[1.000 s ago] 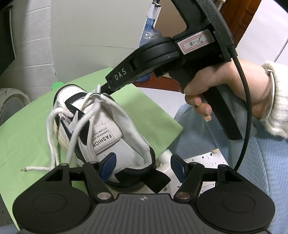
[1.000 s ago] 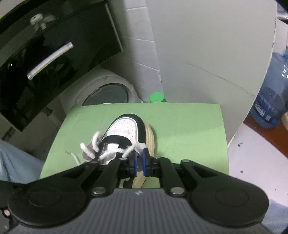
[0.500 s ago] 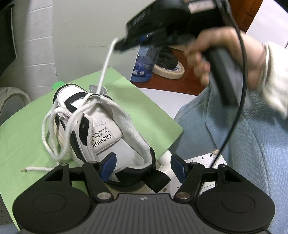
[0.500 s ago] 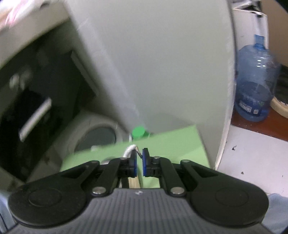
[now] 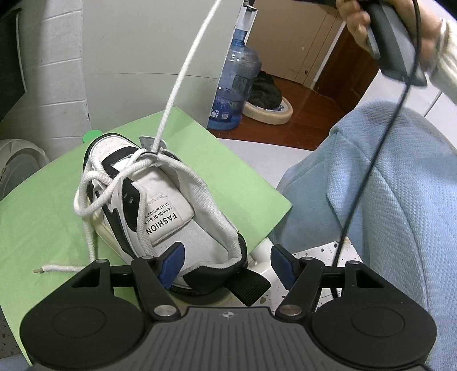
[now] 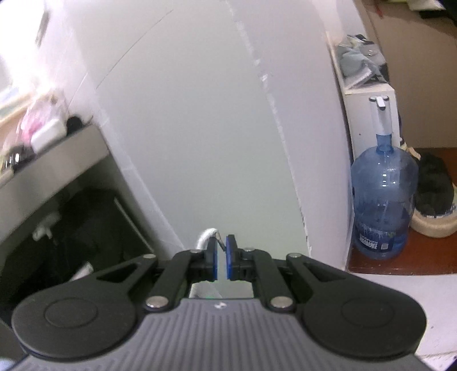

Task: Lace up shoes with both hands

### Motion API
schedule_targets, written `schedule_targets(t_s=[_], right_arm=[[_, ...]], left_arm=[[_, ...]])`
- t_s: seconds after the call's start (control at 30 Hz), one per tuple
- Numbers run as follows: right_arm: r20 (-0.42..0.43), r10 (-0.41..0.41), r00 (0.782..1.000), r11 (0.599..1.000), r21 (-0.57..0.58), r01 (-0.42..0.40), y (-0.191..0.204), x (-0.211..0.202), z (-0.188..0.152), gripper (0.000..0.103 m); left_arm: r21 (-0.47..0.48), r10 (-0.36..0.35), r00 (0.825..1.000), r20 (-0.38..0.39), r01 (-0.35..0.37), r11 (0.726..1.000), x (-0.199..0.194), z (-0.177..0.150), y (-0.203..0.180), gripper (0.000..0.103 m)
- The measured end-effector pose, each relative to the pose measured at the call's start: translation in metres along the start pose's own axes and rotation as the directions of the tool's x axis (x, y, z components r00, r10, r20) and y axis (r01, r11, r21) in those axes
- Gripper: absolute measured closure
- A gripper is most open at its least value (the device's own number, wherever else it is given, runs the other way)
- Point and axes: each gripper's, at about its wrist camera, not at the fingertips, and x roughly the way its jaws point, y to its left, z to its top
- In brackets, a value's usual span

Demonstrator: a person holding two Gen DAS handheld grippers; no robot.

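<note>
The right gripper [image 6: 221, 256] pinches the white braided shoelace [image 5: 182, 77] taut above the black-and-white sneaker [image 5: 160, 205], whose heel sits between the left gripper's [image 5: 227, 264] parted jaws.

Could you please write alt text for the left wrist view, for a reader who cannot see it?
A black-and-white shoe lies on a green mat, one white lace stretched taut up and out of the top of the frame. The left gripper sits at the shoe's heel, jaws apart either side. At top right a hand holds a grey handle.
</note>
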Motion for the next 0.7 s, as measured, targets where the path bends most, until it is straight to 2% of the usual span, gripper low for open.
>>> schedule_targets(t_s=[0.1,0.27,0.37,0.47,0.53,0.6,0.67,0.7], right_arm=[[-0.122,0.009,0.993,1.000,-0.015,-0.011,0.005,0.019,-0.029,0.100],[-0.316,-0.004,0.949,1.000,0.023,0.012,0.002,0.059,-0.089,0.100],[-0.392,-0.029,0.919,0.997,0.055,0.055,-0.006,0.075,-0.111,0.099],[-0.434,-0.019,0.901,0.993,0.094,0.066,-0.014,0.081,-0.116,0.094],[-0.438,-0.001,0.899,0.991,0.118,0.059,-0.017,0.079,-0.116,0.077],[-0.433,0.017,0.901,0.988,0.145,0.051,-0.020,0.074,-0.120,0.070],[-0.414,0.039,0.909,0.984,0.175,0.037,-0.017,0.066,-0.120,0.056],[-0.404,0.051,0.913,0.981,0.190,0.029,-0.016,0.062,-0.119,0.042]], left_arm=[[0.000,0.002,1.000,-0.001,-0.002,1.000,0.001,0.001,0.000,0.037],[0.001,0.004,1.000,0.000,-0.004,1.000,0.000,0.000,0.000,0.037],[0.001,0.002,1.000,0.000,-0.002,1.000,0.001,0.001,0.000,0.037],[0.003,0.002,1.000,-0.002,-0.002,1.000,0.002,0.001,0.001,0.037],[0.003,0.002,1.000,-0.003,-0.002,1.000,0.002,0.001,0.001,0.037],[0.003,0.003,1.000,-0.003,-0.003,1.000,0.001,0.001,0.001,0.037],[0.002,0.004,1.000,-0.002,-0.004,1.000,0.000,0.001,0.001,0.037],[0.001,0.004,1.000,-0.002,-0.004,1.000,0.000,0.001,0.001,0.037]])
